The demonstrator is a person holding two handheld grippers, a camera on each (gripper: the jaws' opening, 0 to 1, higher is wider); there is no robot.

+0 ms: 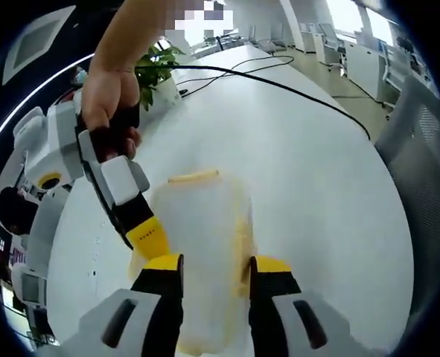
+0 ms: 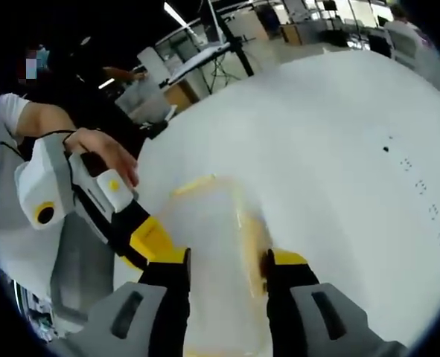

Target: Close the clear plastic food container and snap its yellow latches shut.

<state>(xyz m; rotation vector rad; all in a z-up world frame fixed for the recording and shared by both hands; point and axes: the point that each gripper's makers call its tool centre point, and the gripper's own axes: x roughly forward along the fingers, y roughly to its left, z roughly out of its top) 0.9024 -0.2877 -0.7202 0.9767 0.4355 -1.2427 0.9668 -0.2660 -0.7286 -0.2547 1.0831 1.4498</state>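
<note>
Right under both cameras sits the clear food container (image 1: 205,245) on the white table (image 1: 316,171), lid already down on it as far as I can tell. In the left gripper view my left gripper (image 1: 216,271) has its jaws spread to either side of the box, near the walls but I can't tell if they touch it. Same story in the right gripper view — my right gripper (image 2: 227,266) straddles it with jaws apart, one tip right beside the yellow latch (image 2: 255,242) on the long side.

Another yellow latch (image 1: 193,176) shows at the far end, and it looks flat against the lid, though the plastic is blurry and washed out, so I won't swear it's snapped.

My guess: lid closing is done, latch pressing is what's left — at least that side one. Black cable (image 1: 279,82) further back is well clear.
</note>
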